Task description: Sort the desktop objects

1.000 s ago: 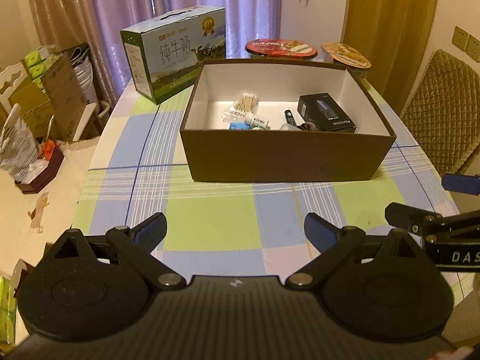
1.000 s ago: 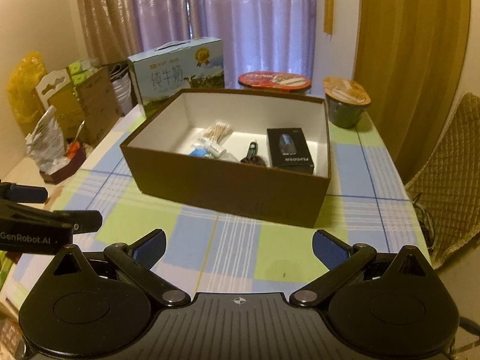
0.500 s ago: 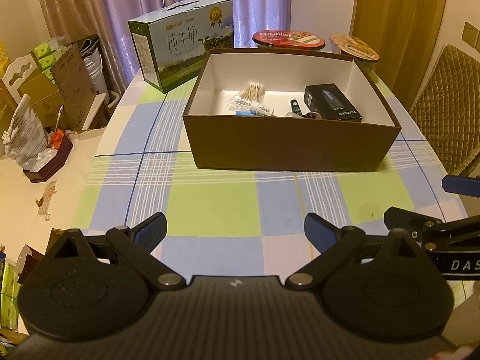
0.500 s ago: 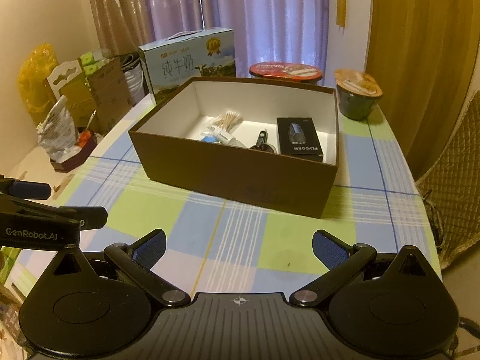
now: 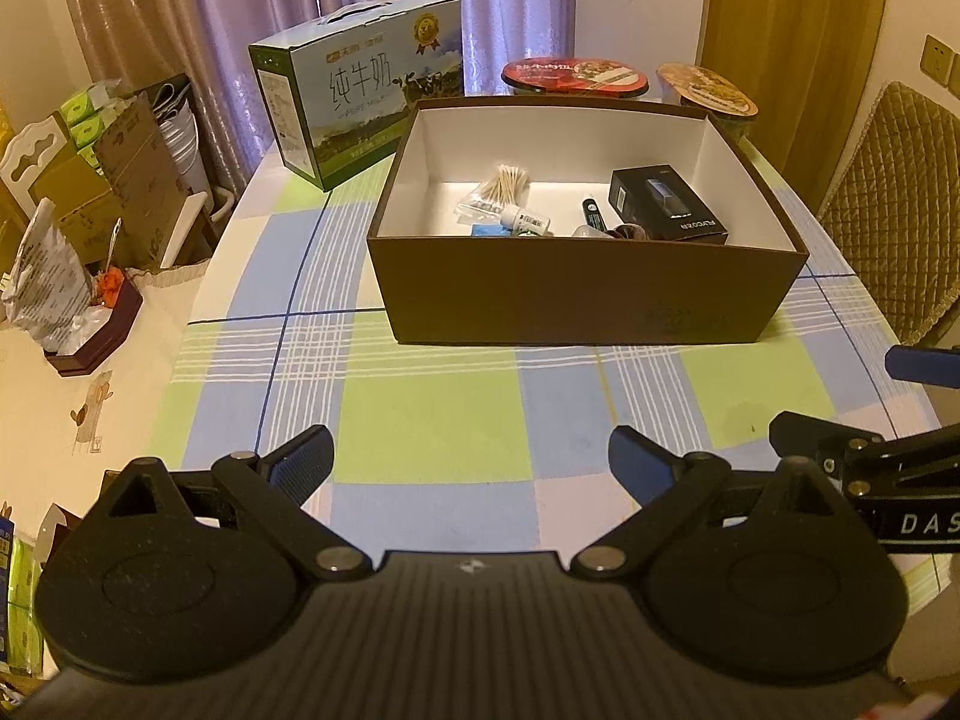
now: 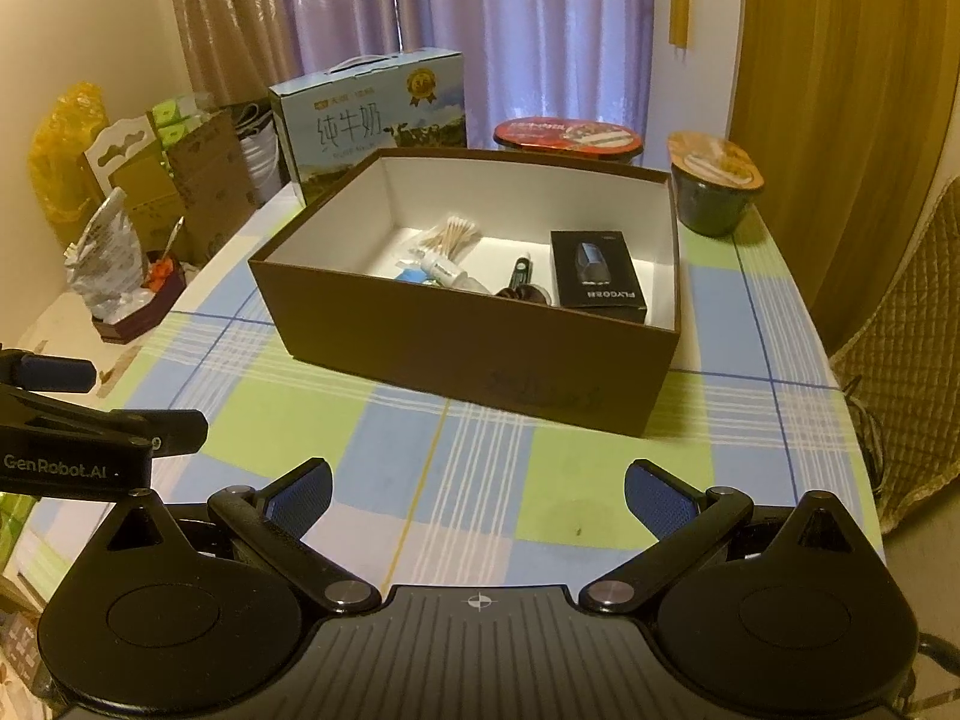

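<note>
A brown cardboard box [image 5: 576, 294] [image 6: 456, 348] stands open on the checked tablecloth. Inside lie a bag of cotton swabs [image 5: 495, 189] [image 6: 447, 237], a small white bottle [image 5: 528, 219] [image 6: 447, 273], a black pen-like item [image 5: 591, 213] [image 6: 519, 273] and a black product box [image 5: 666, 210] [image 6: 597, 276]. My left gripper [image 5: 471, 459] is open and empty above the table's near part, well short of the box. My right gripper [image 6: 477, 498] is open and empty too, beside the left one.
A milk carton case [image 5: 360, 111] [image 6: 372, 120] stands behind the box at the left. Two instant noodle bowls [image 5: 576, 75] [image 6: 714, 186] stand behind it. A quilted chair [image 5: 900, 210] is at the right. Boxes and bags [image 5: 90, 210] crowd the floor at the left.
Both grippers have drawn back and up from the brown box, which now looks smaller and farther. Both stay open and empty.
</note>
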